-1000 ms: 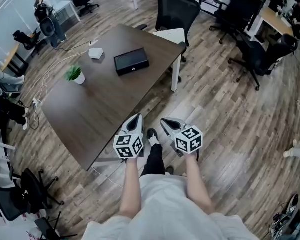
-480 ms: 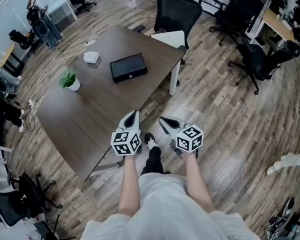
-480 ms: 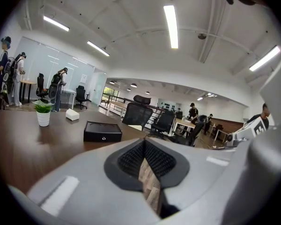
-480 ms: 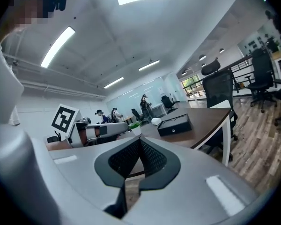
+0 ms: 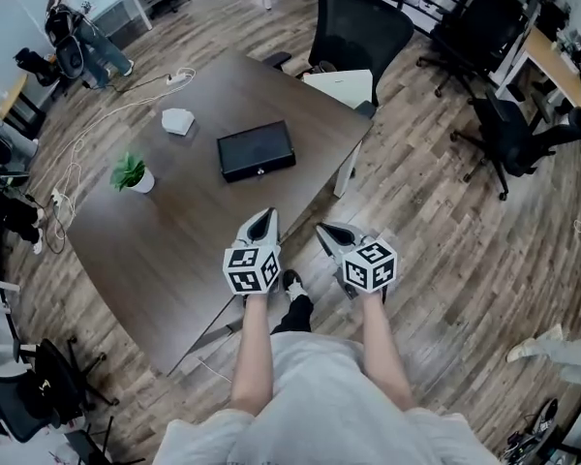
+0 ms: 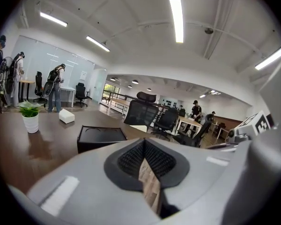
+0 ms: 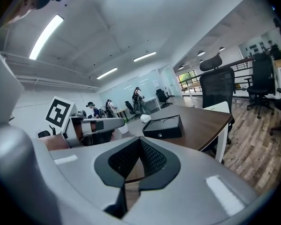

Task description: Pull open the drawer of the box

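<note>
Head view: a flat black rectangular box (image 5: 257, 150) lies near the middle of the dark brown wooden counter (image 5: 194, 231), its drawer shut, the front facing the person. A small green plant in a white pot (image 5: 131, 173) stands well apart from it. The left tongs (image 5: 262, 223) and right tongs (image 5: 329, 232) hover side by side over the counter's near edge, well short of the box.

Left gripper view: the jaws are pressed together with nothing between them; the box sits ahead on the counter.

Right gripper view: these jaws are likewise together and empty; the box lies beyond them.
</note>
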